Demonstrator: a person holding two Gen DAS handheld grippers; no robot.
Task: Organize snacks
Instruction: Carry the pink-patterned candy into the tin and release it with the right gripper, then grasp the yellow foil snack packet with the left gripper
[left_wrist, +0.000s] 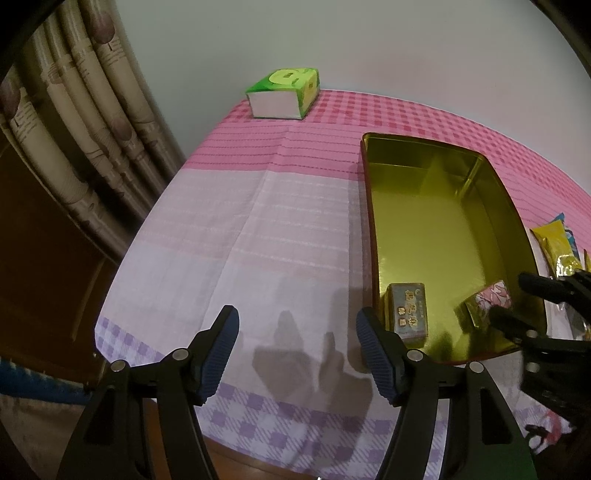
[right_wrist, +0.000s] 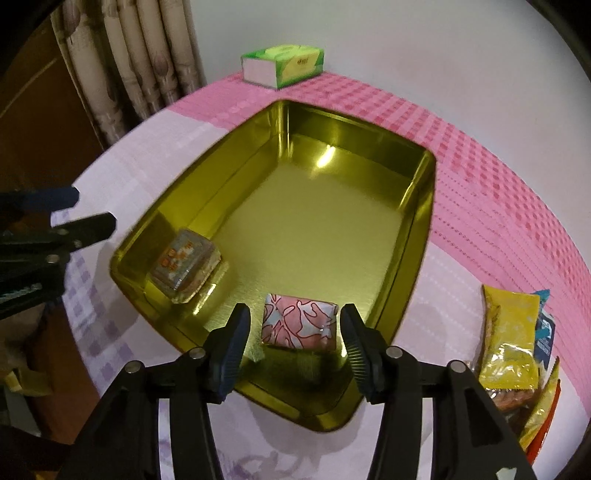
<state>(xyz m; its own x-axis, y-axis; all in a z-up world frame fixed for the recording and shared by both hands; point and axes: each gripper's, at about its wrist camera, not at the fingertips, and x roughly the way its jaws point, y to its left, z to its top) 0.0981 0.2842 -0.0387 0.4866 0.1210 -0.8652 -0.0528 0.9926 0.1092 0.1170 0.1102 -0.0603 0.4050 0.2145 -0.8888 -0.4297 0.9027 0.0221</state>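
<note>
Two snacks sit in gold tin (right_wrist: 424, 206) w/ pink packet (right_wrist: 299, 325) directly between right gripper (right_wrist: 295, 339) jaws, released, gaps both sides; next pile (right_wrist: 511, 339) lies right of tin, nearer right gripper; left gripper (left_wrist: 297, 350) jaws empty, apart.

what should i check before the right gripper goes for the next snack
1. Pink floral snack lies on the floor of the gold tin: ok.
2. Right gripper pads are clear of that snack, a gap on both sides: ok.
3. Grey snack sits inside the tin at its near left corner: ok.
4. Tin has bare floor for more: ok.
5. Yellow packets wait on the cloth to the tin's right: ok.
6. Left gripper open, empty, beside the tin: ok.
</note>
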